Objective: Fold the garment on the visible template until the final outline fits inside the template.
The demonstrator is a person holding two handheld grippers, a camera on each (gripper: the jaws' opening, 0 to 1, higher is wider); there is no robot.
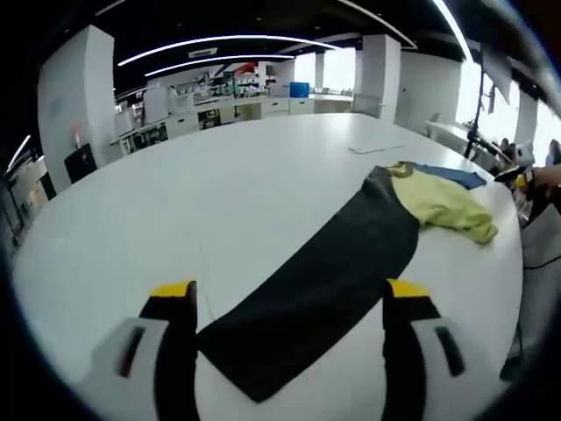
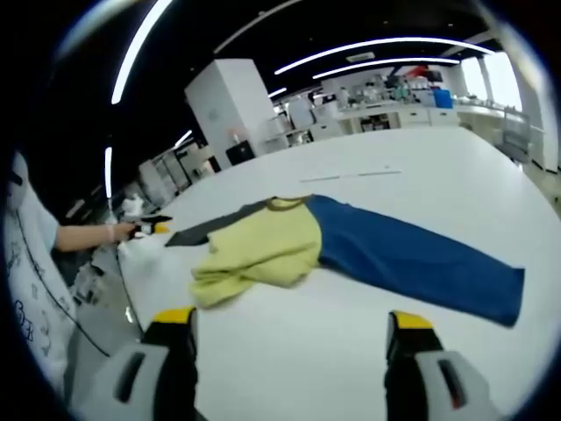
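Yellow garment (image 2: 259, 250) crumpled on white table (image 1: 219, 193), no legible writing, left tongs (image 1: 289, 303) and right tongs (image 2: 289, 333) spread, empty

White table (image 1: 219, 193): yellow garment (image 1: 443, 203) crumpled, overlapping dark template (image 1: 324, 281) and blue cloth (image 2: 421, 259).

A large white table (image 1: 219, 202) is seen across the left gripper view; its surface (image 2: 421, 175) also spans the right gripper view. A white square column (image 1: 74, 96) is located at 10 o'clock in the left gripper view, and another white column (image 2: 232, 105) at 11 o'clock in the right gripper view. Benches with equipment (image 1: 210, 105) are lined up beyond the table at 12 o'clock. A blue box (image 1: 299, 89) is set on the far counter. Curved ceiling light strips (image 1: 219, 44) are mounted overhead. A person's hand (image 2: 118, 231) is visible at 9 o'clock in the right gripper view.
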